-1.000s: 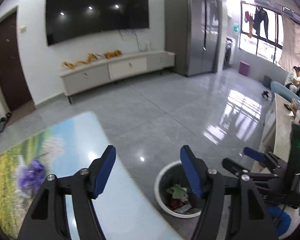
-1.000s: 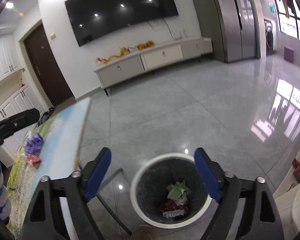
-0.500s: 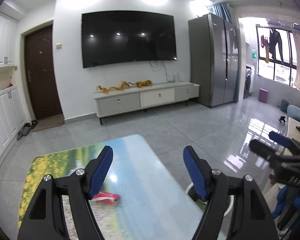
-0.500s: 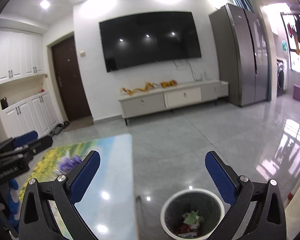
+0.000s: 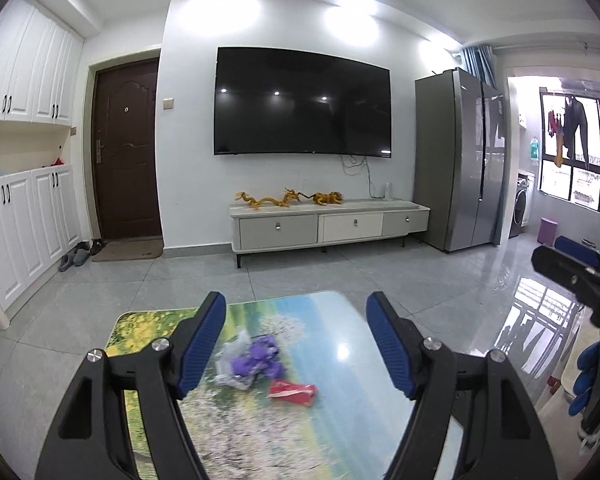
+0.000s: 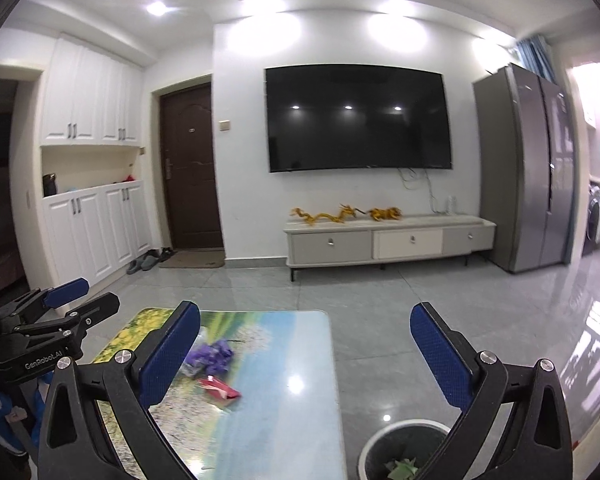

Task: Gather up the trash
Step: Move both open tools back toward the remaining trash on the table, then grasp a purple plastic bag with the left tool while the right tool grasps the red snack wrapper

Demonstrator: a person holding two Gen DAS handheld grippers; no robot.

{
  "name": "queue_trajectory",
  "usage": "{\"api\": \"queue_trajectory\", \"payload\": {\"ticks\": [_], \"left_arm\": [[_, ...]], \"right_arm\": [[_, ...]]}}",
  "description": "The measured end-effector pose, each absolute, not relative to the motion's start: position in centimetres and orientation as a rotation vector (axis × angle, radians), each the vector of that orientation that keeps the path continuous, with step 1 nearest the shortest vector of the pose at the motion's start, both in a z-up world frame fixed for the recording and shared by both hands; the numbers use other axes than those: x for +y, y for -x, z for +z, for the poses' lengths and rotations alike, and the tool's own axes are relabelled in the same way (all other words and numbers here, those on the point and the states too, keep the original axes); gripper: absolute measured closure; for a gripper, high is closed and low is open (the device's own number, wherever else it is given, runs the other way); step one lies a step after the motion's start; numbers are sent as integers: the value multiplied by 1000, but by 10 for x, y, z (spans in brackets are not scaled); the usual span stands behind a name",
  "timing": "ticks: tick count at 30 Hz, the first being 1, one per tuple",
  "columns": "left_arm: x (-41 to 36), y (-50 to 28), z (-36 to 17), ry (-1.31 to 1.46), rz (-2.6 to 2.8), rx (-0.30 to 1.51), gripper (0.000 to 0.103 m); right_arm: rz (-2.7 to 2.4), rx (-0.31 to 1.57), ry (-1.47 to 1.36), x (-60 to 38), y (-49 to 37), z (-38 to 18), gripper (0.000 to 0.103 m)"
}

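Two hand-held grippers above a low surface (image 5: pixel 340 420) printed with a landscape of flowers and sky. The left gripper (image 5: pixel 296 344) has its blue-padded fingers (image 5: pixel 204 344) spread wide and holds nothing; the right gripper (image 6: pixel 308 356) is likewise spread wide and empty, and appears at the right edge of the left wrist view. Trash on the surface: a crumpled purple wrapper (image 5: pixel 258 360) lying on a piece of clear plastic (image 5: pixel 230 376), toward the left edge and the far end, and a red wrapper (image 5: pixel 294 392) just beside it on the near side, apart from the purple one. In the right wrist view the purple wrapper (image 6: pixel 214 354) and the red wrapper (image 6: pixel 220 388) lie next to the left finger pad. A white-rimmed bin (image 6: pixel 384 440) stands on the grey tiled floor (image 6: pixel 380 300) just beyond the right edge of the surface, with green paper (image 6: pixel 400 468) inside. Background: a wall-mounted television (image 5: pixel 302 102), a low cabinet (image 5: pixel 328 226), a steel refrigerator (image 5: pixel 458 160) and a brown door (image 5: pixel 126 152).
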State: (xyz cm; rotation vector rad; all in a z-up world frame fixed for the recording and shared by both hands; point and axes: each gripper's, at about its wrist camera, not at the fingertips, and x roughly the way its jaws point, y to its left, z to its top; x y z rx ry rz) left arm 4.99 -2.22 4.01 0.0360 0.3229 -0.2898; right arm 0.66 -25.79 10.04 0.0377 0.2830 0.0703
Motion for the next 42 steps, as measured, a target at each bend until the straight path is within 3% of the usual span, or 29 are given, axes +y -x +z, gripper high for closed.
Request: {"api": "queue_trajectory", "payload": {"ticks": [8, 17, 26, 36, 42], "left_arm": [[44, -78, 29, -33, -237, 381, 32], [61, -132, -25, -15, -366, 549, 33], [13, -214, -92, -139, -537, 753, 51], [-20, -273, -146, -220, -563, 879, 59], [-17, -280, -160, -216, -553, 922, 73]], "right_arm": [[181, 341, 16, -229, -35, 89, 0], [350, 533, 42, -209, -97, 19, 0], [485, 742, 21, -189, -158, -69, 5], [626, 837, 55, -158, -214, -120, 10], [668, 890, 73, -140, -235, -145, 31]]}}
